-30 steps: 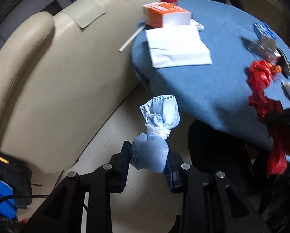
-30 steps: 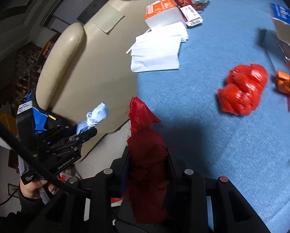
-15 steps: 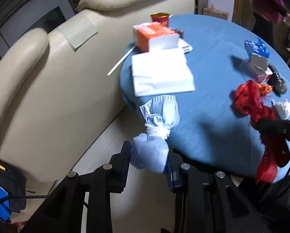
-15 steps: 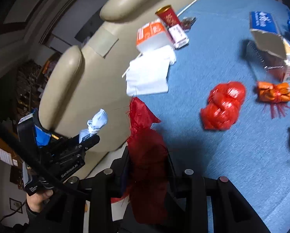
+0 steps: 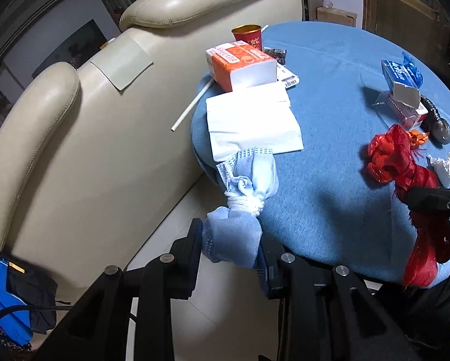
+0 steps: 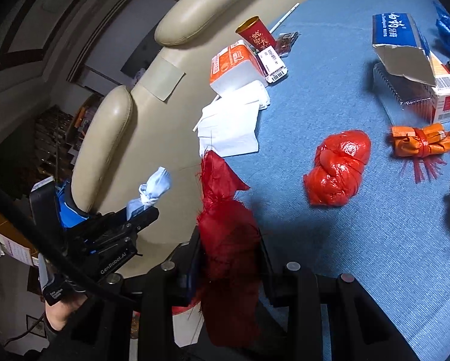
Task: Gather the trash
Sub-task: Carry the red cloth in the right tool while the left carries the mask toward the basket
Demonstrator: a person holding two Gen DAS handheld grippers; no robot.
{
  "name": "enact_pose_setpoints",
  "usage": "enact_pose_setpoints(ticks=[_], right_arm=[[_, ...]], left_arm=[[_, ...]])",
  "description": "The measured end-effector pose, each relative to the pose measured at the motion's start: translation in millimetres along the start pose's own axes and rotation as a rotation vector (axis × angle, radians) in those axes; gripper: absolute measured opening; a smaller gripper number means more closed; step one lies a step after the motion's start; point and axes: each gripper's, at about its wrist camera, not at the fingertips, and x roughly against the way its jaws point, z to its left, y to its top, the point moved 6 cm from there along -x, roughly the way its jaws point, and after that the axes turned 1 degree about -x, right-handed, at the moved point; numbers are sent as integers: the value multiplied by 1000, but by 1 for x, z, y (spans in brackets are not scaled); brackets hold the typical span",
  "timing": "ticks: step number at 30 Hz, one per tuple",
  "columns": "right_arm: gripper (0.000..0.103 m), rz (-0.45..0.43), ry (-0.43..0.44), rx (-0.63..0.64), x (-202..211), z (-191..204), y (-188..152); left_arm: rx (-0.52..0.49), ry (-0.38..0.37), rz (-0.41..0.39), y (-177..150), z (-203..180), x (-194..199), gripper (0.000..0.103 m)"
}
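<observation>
The left gripper point(image 5: 229, 248) is clamped on a blue mask point(image 5: 243, 207), a soft pleated cloth rolled into a bundle and knotted round its waist with white string. Its long axis runs straight out along the fingers, the fat end pinched between the pads, the frilled end pointing away toward the table point(image 5: 330, 114). It hangs in the air over the floor, just off the table's near edge, beside the cream leather sofa point(image 5: 89, 138).

The right gripper point(image 6: 228, 258) is closed on a red mesh bag point(image 6: 225, 225), a fuzzy, frayed net, long and limp. It too lies along the fingers, its pointed tip sticking up and forward, its tail drooping below the jaws, at the rim of the table.

On the ribbed blue cloth lie a glossy red plastic wad point(image 6: 337, 165), knotted and lumpy, a tied orange wrapper point(image 6: 422, 140), flat white napkins point(image 5: 252, 123) and a torn blue carton point(image 6: 401, 45).
</observation>
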Motion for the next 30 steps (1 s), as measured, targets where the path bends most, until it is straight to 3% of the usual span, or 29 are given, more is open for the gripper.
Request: enact_pose_setpoints(ticks=[8,18,30], right_arm=[[36,-124,-17,-49,37,-17,17],[36,-317,-58,-160,120,-64,34],[36,-531,-109,-326,229,-134,6]], left_arm=[[-21,-29,-71,25,-27,13,33],[-77,-151,-175,54,-102,28,33],[-197,-296,-275,77,-209,62,33]])
